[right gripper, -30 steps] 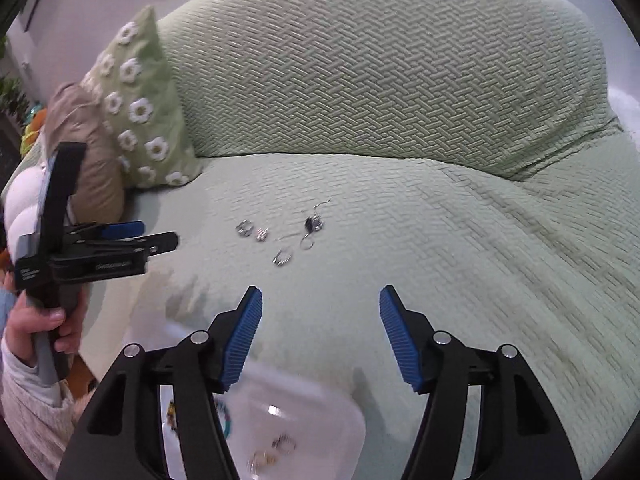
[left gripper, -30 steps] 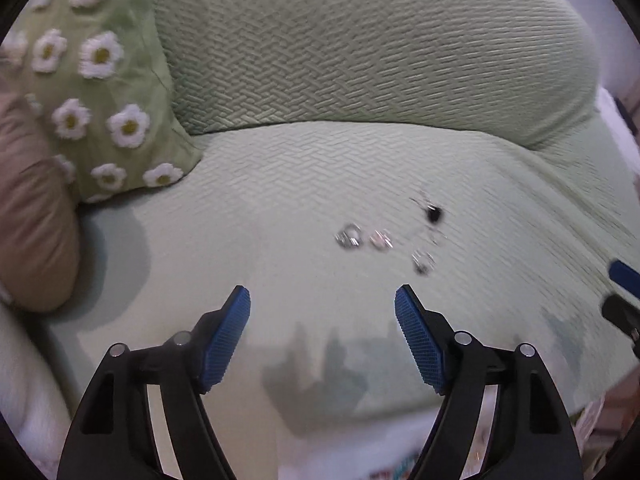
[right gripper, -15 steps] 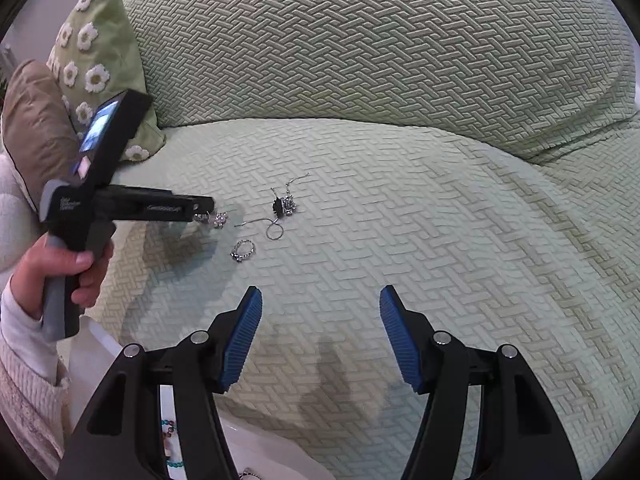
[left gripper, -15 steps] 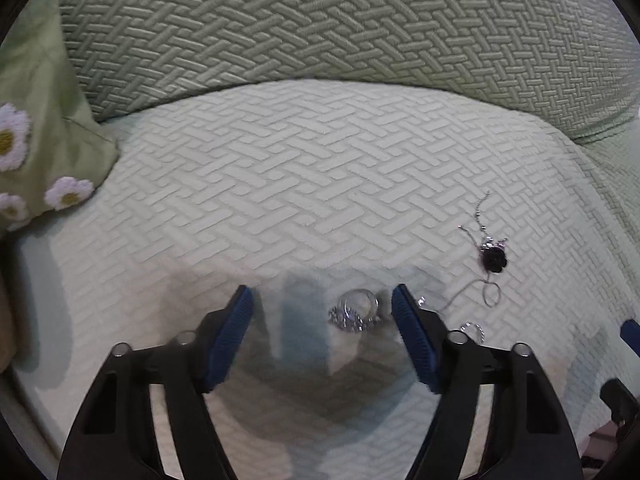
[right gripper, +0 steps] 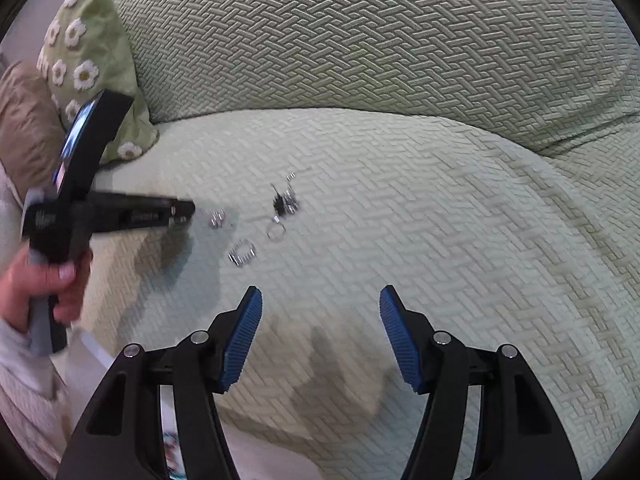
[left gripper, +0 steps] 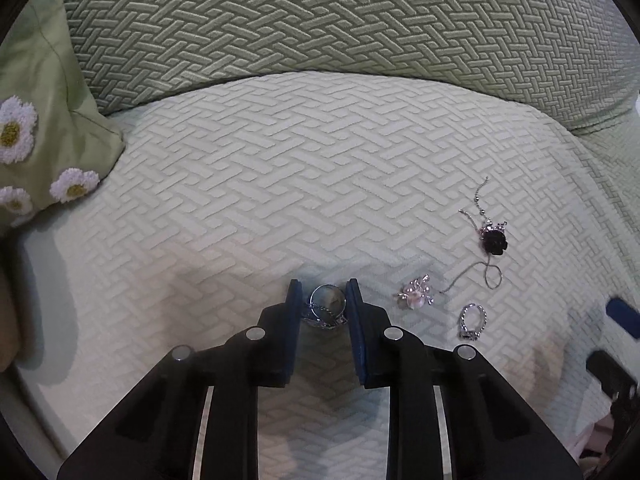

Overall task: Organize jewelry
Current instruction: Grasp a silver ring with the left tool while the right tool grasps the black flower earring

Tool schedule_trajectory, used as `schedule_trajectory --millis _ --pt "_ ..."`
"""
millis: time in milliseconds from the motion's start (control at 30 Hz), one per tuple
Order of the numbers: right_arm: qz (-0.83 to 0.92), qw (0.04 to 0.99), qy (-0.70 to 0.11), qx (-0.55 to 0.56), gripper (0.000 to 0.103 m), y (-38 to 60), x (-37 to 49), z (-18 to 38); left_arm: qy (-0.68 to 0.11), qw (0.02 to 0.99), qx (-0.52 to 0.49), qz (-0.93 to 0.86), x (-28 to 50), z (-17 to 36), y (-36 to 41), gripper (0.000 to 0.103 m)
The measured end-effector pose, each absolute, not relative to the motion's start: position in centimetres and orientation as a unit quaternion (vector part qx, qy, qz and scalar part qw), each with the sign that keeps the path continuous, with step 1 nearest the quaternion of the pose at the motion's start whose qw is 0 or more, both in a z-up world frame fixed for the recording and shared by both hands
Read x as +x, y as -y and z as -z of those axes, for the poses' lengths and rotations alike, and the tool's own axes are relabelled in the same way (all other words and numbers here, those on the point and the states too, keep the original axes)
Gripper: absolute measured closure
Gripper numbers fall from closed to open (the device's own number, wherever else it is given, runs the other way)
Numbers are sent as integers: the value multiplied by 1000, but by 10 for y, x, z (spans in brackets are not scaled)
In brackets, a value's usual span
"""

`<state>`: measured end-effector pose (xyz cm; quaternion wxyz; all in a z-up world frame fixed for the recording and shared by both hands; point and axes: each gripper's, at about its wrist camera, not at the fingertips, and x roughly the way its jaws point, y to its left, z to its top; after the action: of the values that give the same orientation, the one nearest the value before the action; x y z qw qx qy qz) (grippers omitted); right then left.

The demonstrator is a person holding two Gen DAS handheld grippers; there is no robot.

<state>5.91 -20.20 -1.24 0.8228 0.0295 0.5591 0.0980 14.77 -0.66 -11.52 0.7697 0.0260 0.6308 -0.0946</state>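
Jewelry lies on a green sofa seat. My left gripper is shut on a silver ring that rests on the seat. To its right lie a pink spider brooch, a second silver ring and a chain necklace with a black rose pendant. In the right wrist view, my right gripper is open and empty above the seat's front, nearer than the blurred jewelry: brooch, ring, necklace. The left gripper shows there at the left.
A green daisy cushion and a brown cushion stand at the seat's left. The sofa back rises behind. A white container edge shows below my right gripper.
My left gripper has closed its jaws around the silver ring after moving in over it. The right gripper has drifted slightly closer to the seat and stayed open.
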Motion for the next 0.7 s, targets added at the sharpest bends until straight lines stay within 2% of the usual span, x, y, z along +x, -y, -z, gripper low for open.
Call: schedule_trajectory --millis 133,300,533,600,700 --pt "-100 815 -570 16 42 181 95 20 -623 776 20 97 144 103 -3 82" --pt "-73 793 -604 2 42 166 140 57 -617 780 0 105 141 89 -23 83" --pt "-62 783 -619 -10 43 150 158 82 -610 785 -26 102 139 67 -78 83" --pt "-56 786 -615 -31 49 145 159 83 -612 784 -24 104 139 68 -79 83" --pt "-60 786 -614 -39 73 140 156 83 -612 783 -23 106 140 67 -82 83"
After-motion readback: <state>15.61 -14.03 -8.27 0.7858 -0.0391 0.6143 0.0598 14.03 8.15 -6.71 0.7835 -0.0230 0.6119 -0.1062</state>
